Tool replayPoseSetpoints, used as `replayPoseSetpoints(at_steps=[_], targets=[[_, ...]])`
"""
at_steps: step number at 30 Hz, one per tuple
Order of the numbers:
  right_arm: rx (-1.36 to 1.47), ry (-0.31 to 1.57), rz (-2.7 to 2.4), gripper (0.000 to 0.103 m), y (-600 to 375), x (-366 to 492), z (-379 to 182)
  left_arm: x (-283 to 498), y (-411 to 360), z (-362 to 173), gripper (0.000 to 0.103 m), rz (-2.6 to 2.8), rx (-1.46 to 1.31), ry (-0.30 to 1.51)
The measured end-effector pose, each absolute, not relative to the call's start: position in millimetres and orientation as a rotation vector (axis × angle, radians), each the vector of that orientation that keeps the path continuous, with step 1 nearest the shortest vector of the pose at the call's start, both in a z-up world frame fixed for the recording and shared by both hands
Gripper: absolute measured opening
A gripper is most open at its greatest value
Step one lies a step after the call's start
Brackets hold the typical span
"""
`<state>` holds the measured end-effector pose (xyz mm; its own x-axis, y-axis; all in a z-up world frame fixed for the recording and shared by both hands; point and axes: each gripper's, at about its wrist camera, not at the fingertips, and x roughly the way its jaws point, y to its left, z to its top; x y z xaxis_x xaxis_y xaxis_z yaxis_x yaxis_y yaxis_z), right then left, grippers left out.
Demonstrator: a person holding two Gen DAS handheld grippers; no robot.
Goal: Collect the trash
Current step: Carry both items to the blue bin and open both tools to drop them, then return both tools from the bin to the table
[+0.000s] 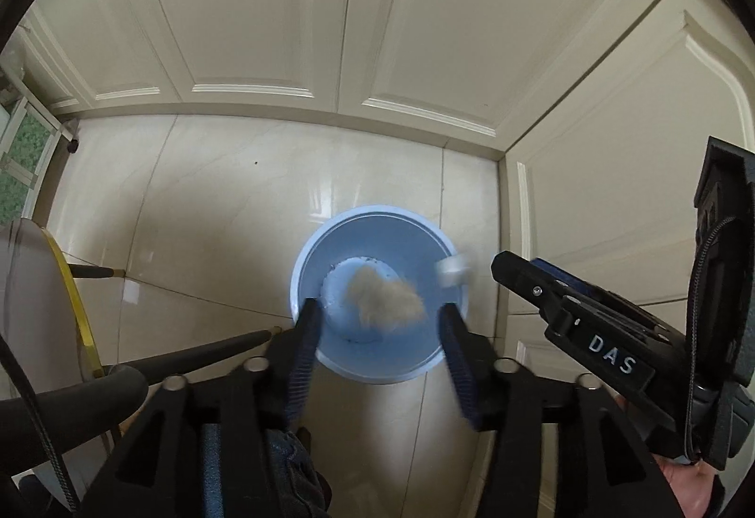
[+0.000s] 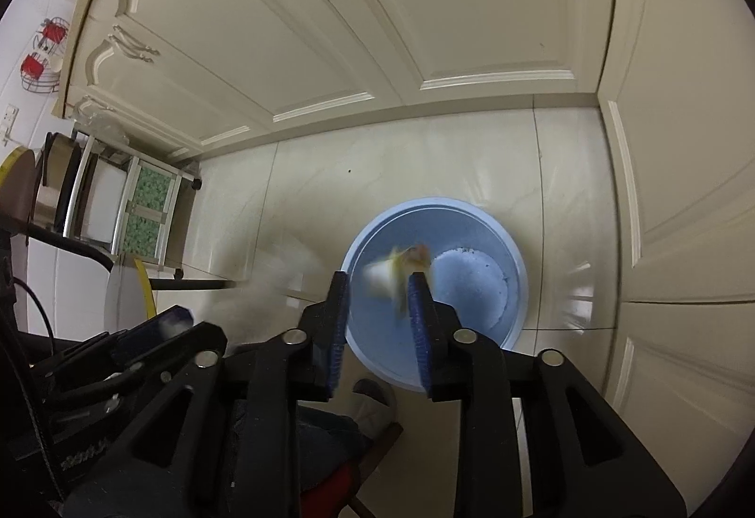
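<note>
Left gripper (image 1: 377,313): jaws apart, nothing pressed between them; blurred tan scrap (image 1: 384,298) loose below, over the bin.
Right gripper (image 2: 377,287): jaws parted; blurred white-and-yellow scrap (image 2: 394,270) between the tips, contact unclear.
Blue bin (image 1: 306,263): on tiled floor (image 1: 212,211), near cream cabinet doors (image 1: 264,8).

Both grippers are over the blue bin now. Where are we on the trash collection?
Drop stage. The left gripper has its jaws apart over the blue bin, a blurred tan wad beyond them inside the rim. The right gripper is also parted; a blurred white and yellow scrap sits between the tips, apparently released. What remains elsewhere isn't visible.
</note>
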<state>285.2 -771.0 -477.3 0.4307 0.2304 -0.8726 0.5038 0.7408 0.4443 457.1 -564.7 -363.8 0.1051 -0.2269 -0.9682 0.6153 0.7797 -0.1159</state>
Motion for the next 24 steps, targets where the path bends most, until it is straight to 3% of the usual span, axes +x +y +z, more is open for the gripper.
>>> replayPoseSetpoints(at_steps=[4, 6, 8, 11, 24], targets=[[0.765, 1.133, -0.216, 0.058, -773.2, 281.9, -477.4, 477.7, -568.3, -365.2, 0.055, -0.618, 0.355, 1.314], [0.778, 1.123, -0.229, 0.081, -775.1, 278.4, -474.6, 487.1, -568.5, -362.7, 0.056, -0.615, 0.355, 1.300], [0.791, 1.108, -0.243, 0.094, -776.4, 273.5, -469.8, 498.0, -572.4, -359.1, 0.058, -0.610, 0.365, 1.274], [0.783, 1.102, -0.283, 0.103, -777.4, 266.8, -458.0, 502.1, -575.9, -351.0, 0.061, -0.613, 0.369, 1.230], [0.724, 0.896, -0.334, 0.103, -758.1, 232.7, -336.6, 549.8, -517.4, -251.2, 0.061, -0.662, 0.262, 0.954]])
